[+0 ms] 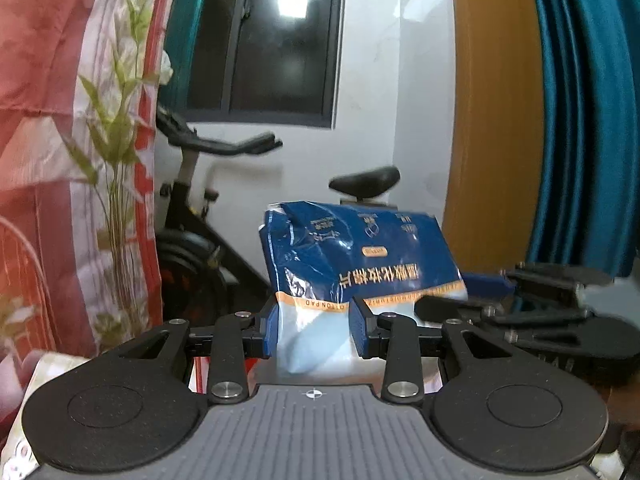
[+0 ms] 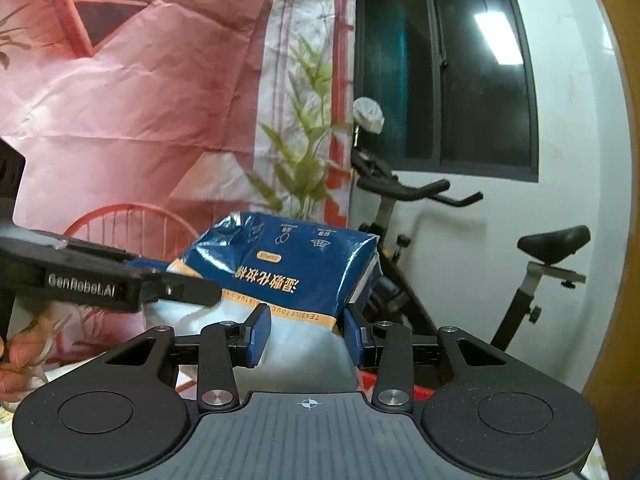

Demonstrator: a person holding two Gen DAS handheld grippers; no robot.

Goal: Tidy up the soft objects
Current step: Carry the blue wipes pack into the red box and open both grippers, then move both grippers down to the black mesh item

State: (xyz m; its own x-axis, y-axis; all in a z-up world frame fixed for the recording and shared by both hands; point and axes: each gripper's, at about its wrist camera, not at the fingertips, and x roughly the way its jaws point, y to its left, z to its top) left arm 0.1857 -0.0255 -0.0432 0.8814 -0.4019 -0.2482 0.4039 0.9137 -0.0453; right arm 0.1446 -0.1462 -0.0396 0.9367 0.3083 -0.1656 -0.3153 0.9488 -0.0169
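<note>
A soft blue bag [image 1: 352, 256] of cotton pads, with an orange stripe and a clear bottom, is hanging in the air in front of an exercise bike [image 2: 460, 240]. Its writing is showing upside down. It is standing tall, blue end up. The left gripper [image 1: 314, 328] and right gripper [image 2: 306, 330] are both squeezing its clear end.
</note>
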